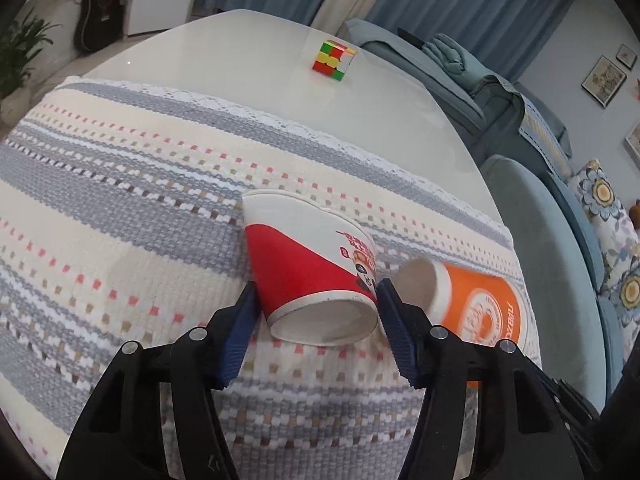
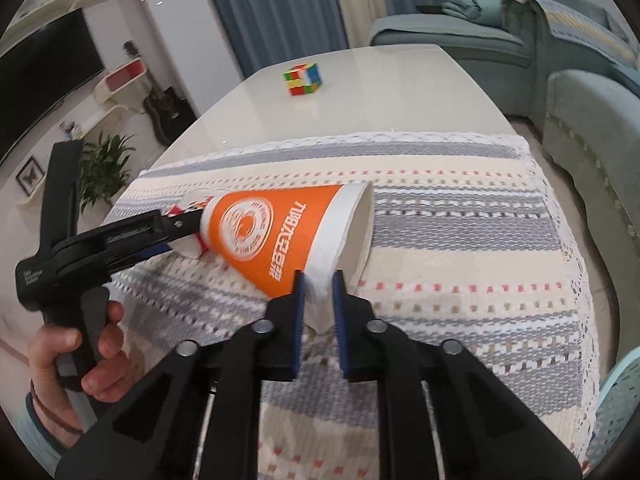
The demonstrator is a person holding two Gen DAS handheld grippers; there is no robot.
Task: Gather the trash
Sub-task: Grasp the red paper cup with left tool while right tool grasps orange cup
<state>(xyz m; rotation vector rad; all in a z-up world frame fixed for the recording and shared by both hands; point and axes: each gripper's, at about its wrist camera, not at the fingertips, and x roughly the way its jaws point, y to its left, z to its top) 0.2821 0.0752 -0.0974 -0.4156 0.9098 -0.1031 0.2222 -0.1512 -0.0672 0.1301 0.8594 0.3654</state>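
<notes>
A red and white paper cup [image 1: 312,264] lies between the blue pads of my left gripper [image 1: 314,288], base toward the camera; the jaws are shut on it just above the striped cloth [image 1: 120,208]. An orange and white paper cup [image 1: 476,304] is close on its right. In the right wrist view my right gripper [image 2: 319,280] is shut on the rim of the orange cup [image 2: 280,236], which lies tilted with its mouth to the right. The left gripper [image 2: 132,236] shows there at the left, with a sliver of the red cup [image 2: 192,246] behind the orange one.
A colourful puzzle cube [image 1: 333,60] stands on the bare white table [image 1: 240,52] beyond the cloth; it also shows in the right wrist view [image 2: 302,79]. Blue-green sofas [image 1: 532,208] run along the table's right side. A guitar [image 1: 100,16] and plant [image 2: 102,168] stand on the floor at left.
</notes>
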